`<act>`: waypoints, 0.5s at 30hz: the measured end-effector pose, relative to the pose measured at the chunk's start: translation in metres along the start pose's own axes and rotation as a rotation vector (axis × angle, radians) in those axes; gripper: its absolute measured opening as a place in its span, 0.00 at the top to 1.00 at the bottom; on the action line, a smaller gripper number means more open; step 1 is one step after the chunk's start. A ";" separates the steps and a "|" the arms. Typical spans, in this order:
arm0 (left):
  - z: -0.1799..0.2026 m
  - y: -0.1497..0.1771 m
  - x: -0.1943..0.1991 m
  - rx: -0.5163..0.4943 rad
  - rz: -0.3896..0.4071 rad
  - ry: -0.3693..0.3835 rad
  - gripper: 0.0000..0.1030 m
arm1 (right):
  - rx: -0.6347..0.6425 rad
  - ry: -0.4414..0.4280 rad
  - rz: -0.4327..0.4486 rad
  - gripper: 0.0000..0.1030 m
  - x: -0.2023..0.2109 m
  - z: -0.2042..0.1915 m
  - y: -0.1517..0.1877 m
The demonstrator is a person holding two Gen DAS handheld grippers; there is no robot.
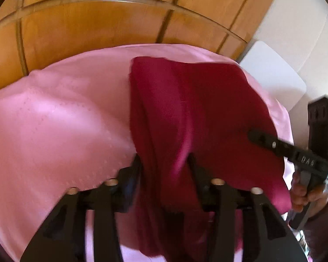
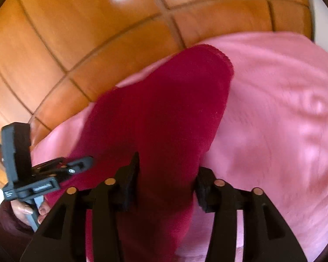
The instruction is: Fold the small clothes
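The dark red cloth lies on the pink sheet. It runs between the jaws of both the left gripper and the right gripper, which stand apart.

Glossy panelled wooden wardrobe with light glare, pale wall, pink bedsheet below.

Crimson garment over pink sheet
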State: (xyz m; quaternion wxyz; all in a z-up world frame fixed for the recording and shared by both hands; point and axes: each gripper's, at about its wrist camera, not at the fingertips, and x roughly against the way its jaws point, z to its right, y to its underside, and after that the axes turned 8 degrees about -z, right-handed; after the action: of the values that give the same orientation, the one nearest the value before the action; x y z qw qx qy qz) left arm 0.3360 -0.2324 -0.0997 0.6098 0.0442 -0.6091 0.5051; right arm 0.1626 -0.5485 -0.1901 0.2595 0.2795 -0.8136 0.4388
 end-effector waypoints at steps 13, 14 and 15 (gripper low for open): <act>0.035 0.008 0.081 -0.034 0.267 -0.150 0.45 | 0.179 0.100 0.129 0.53 0.076 -0.058 0.024; 0.042 0.009 0.080 -0.043 0.270 -0.143 0.47 | 0.201 0.094 0.120 0.63 0.075 -0.068 0.030; 0.047 0.011 0.077 -0.058 0.262 -0.134 0.51 | 0.221 0.092 0.106 0.68 0.071 -0.077 0.036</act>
State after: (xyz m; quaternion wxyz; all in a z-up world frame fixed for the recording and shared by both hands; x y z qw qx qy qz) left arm 0.2763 -0.2154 -0.0330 0.4978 -0.0198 -0.6634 0.5583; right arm 0.1009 -0.4820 -0.1262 0.2406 0.2423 -0.7611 0.5515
